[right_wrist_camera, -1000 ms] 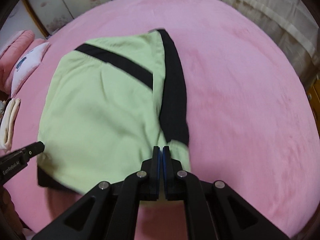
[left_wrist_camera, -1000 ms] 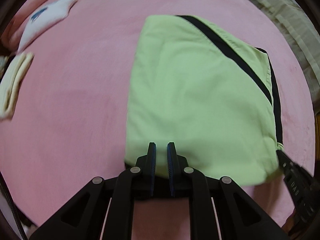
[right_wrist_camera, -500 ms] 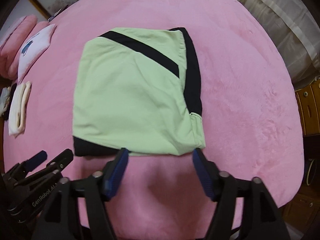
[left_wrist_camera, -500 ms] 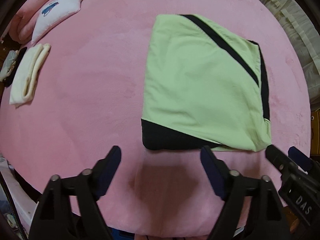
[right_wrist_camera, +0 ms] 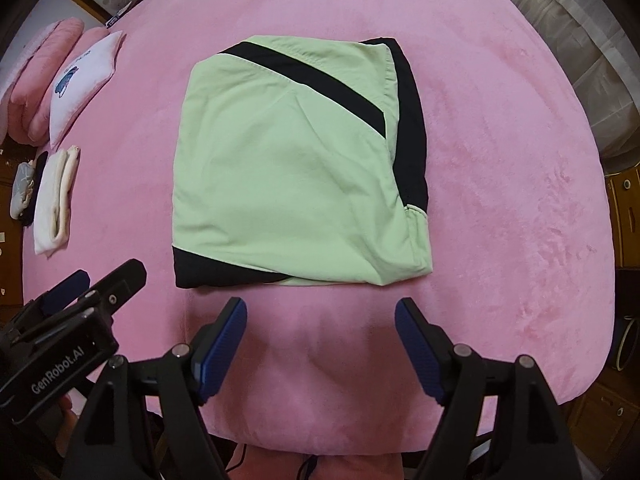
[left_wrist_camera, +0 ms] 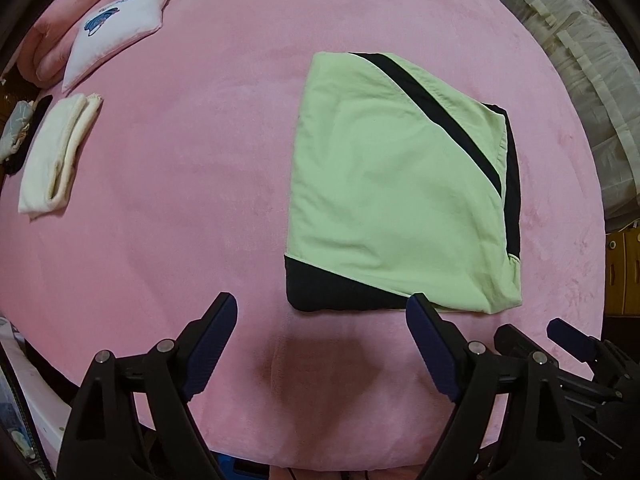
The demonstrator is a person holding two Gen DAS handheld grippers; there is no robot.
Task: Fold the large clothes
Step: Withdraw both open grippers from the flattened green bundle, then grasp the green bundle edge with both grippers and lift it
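Hovering over the pink bed [left_wrist_camera: 200, 168], left gripper [left_wrist_camera: 320, 344] and right gripper [right_wrist_camera: 320, 340] have jaws opening with nothing between them. One green-and-black garment [right_wrist_camera: 288, 184] lies folded flat mid-bed, likely released to sit as a finished square. Off to one side: one cream folded cloth [left_wrist_camera: 52, 156], one white pillow [left_wrist_camera: 116, 32], stacked clear, probably done.

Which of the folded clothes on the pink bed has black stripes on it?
The big light-green garment in the middle of the pink bed. The smaller folded cream cloth near the pillows is plain.
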